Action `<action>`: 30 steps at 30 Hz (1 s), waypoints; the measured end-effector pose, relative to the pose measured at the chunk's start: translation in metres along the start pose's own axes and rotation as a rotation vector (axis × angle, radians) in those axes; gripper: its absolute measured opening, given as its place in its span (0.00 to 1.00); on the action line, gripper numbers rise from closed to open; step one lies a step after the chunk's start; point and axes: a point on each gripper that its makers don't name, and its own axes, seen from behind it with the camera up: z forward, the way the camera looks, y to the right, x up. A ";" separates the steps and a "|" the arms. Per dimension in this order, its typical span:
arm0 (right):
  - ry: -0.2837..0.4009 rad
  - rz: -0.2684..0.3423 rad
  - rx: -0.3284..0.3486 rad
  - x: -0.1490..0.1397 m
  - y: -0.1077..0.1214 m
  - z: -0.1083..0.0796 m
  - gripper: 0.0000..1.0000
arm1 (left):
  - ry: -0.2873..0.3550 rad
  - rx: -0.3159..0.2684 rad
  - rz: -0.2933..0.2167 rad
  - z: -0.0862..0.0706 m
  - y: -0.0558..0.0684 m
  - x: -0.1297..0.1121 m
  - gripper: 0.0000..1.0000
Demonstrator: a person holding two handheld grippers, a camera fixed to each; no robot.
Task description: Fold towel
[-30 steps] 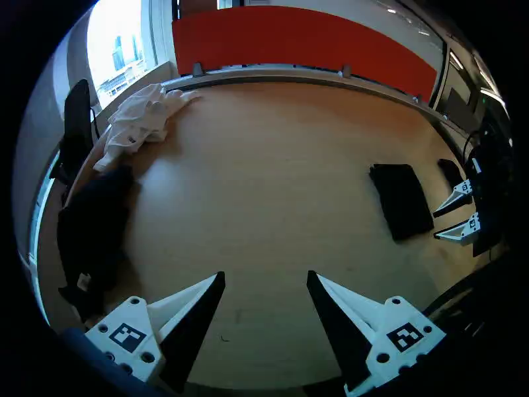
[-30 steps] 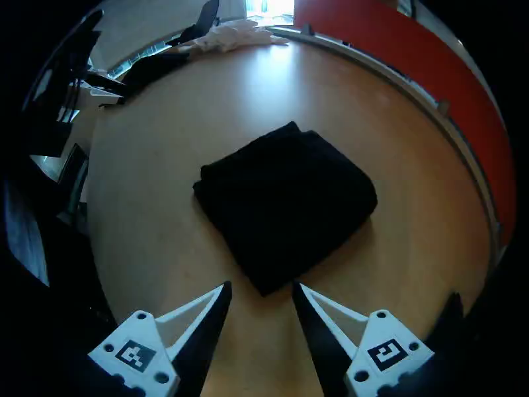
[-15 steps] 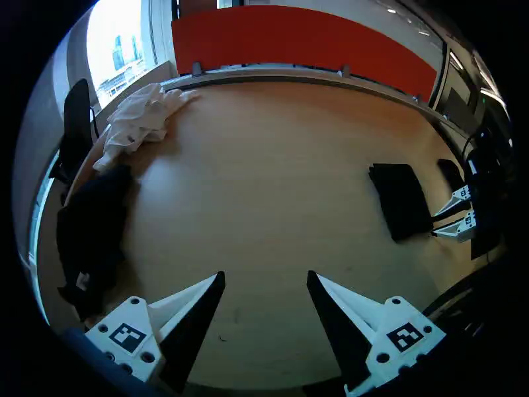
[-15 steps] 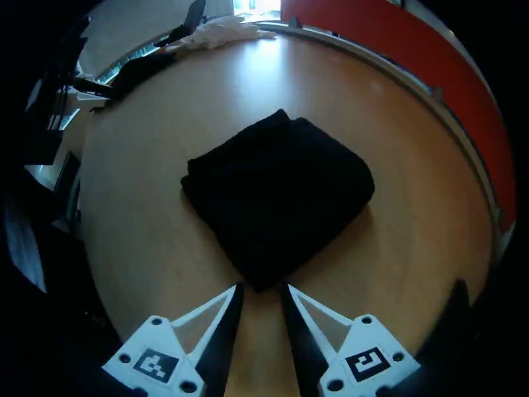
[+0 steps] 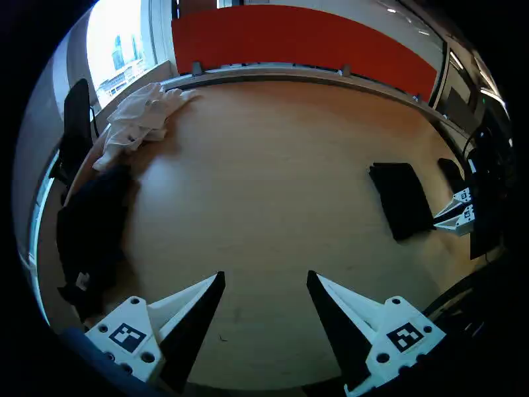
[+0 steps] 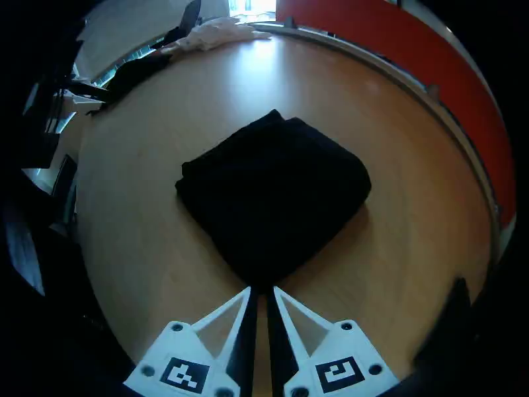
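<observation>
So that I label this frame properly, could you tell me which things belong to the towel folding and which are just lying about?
Job: towel, right gripper at its corner, left gripper.
Lying about: white cloth, dark garment, chair, red panel.

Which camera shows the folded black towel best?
The right gripper view: the black towel lies large and central, close up. The left gripper view shows it small, far off to one side.

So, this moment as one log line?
left gripper open over table | right gripper shut at near corner of towel | towel folded
</observation>
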 end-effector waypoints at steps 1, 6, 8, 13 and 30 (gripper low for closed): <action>0.001 -0.001 0.000 0.000 0.000 0.000 0.07 | 0.000 0.000 0.000 0.000 0.000 0.000 0.92; 0.009 -0.006 -0.003 0.002 0.000 0.000 0.05 | 0.000 0.000 0.000 0.000 -0.001 -0.001 0.92; 0.015 -0.007 -0.005 0.004 0.000 -0.001 0.05 | 0.000 -0.001 -0.001 0.000 -0.001 -0.001 0.92; 0.040 -0.012 -0.010 0.013 0.002 -0.008 0.05 | 0.000 -0.001 -0.001 0.000 -0.002 -0.002 0.92; 0.207 -0.074 -0.098 0.092 0.026 -0.065 0.05 | 0.033 -0.016 0.004 0.001 0.000 0.009 0.92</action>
